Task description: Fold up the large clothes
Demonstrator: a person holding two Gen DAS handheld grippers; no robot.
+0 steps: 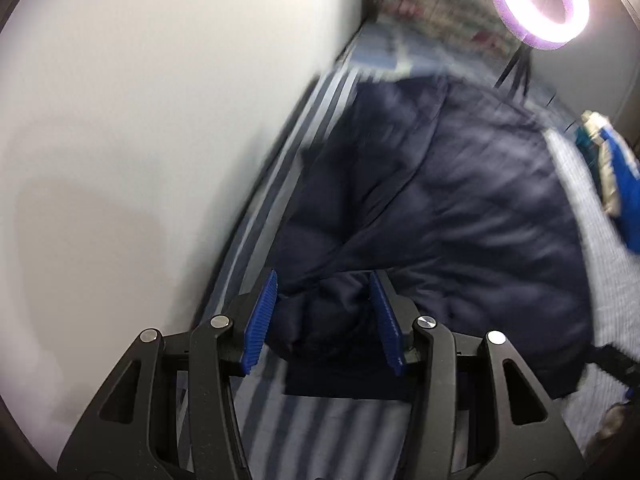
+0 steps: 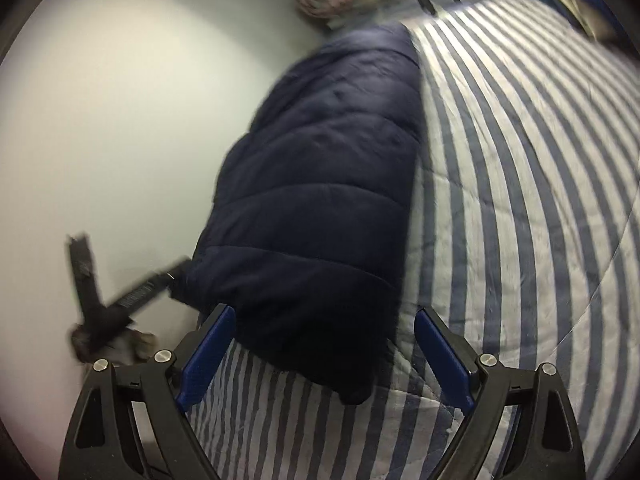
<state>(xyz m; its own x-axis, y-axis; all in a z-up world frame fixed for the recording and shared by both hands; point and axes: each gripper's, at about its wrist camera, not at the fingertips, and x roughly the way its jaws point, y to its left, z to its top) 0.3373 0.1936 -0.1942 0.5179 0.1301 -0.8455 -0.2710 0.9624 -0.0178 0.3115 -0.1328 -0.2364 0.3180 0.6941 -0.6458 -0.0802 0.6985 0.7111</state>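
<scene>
Left gripper (image 1: 324, 316): jaws partly spread, bunched fold of navy puffer jacket (image 1: 440, 200) sitting between blue pads (image 1: 260, 320); firm pinch or loose contact impossible to tell through blur. Jacket bulk spreading ahead and rightward over striped bedding (image 1: 328, 432); white wall (image 1: 140, 120) leftward, lit ring light (image 1: 540, 4) far ahead, upper right

Right gripper (image 2: 324, 356): jaws spread wide, gripping nothing. Jacket (image 2: 320, 200) lying directly ahead, near end between fingertips, on striped bedding (image 2: 520, 200) extending rightward
</scene>
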